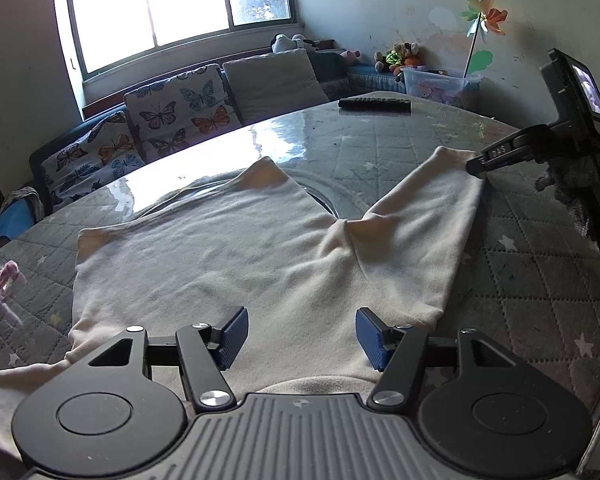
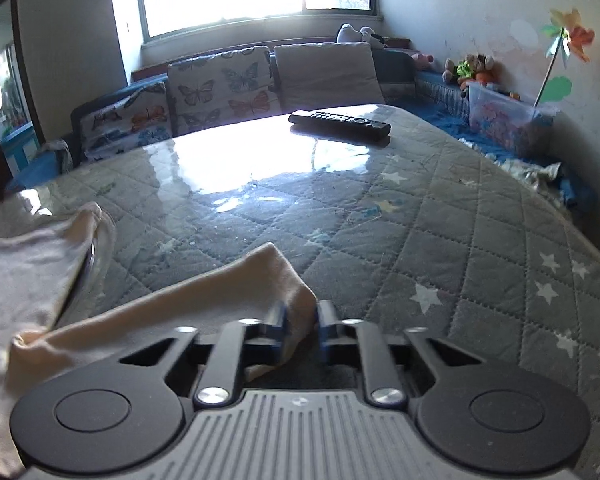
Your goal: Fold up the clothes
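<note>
A cream long-sleeved garment lies spread flat on the quilted grey table cover. My left gripper hovers open over the garment's near part, its blue pads wide apart and empty. One sleeve stretches out to the right. My right gripper is shut on that sleeve's cuff, low over the table. It also shows in the left wrist view, pinching the cuff tip. The garment's body lies at the left of the right wrist view.
A black remote control lies at the far side of the table. A sofa with butterfly cushions stands behind. A plastic toy bin and a pinwheel stand at the right wall. A round glass turntable lies partly under the garment.
</note>
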A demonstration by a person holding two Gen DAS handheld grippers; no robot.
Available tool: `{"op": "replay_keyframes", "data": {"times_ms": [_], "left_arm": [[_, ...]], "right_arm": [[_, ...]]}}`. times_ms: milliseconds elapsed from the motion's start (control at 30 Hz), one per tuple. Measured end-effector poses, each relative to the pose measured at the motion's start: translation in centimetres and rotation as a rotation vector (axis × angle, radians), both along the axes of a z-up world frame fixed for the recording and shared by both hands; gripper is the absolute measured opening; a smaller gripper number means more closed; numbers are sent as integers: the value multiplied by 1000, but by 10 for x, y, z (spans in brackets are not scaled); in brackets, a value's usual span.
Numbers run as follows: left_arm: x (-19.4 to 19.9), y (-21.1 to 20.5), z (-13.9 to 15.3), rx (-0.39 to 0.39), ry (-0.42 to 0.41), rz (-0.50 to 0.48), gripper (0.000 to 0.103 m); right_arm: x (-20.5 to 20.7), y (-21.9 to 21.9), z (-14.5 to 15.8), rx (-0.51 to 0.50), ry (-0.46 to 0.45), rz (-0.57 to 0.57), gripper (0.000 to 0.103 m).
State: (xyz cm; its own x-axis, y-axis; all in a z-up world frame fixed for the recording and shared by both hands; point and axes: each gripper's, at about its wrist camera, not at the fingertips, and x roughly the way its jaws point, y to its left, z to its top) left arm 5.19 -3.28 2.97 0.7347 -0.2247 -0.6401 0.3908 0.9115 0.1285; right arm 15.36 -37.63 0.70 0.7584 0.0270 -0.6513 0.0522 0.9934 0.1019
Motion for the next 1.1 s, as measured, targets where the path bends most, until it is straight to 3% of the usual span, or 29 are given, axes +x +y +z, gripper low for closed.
{"op": "replay_keyframes", "data": {"times_ms": [200,400,633,833,1100], "left_arm": [[3,-3,-2,-1,4,-8,63],[2,-9,-7,-1,12,-25,63],[6,-17,-10,-5,12,-48,63],[5,-13,-15,-15,19,-55,63],[-14,44,5,-84,-37,67,64]], "right_arm": [[-13,-11,12,26,-38,-13,8],[-15,-12,3,36,-6,-15,8],[-24,1,48,41,-96,57,8],[-35,43,100,42,-169,222,8],[-51,139,142,-4,-222,513,8]]}}
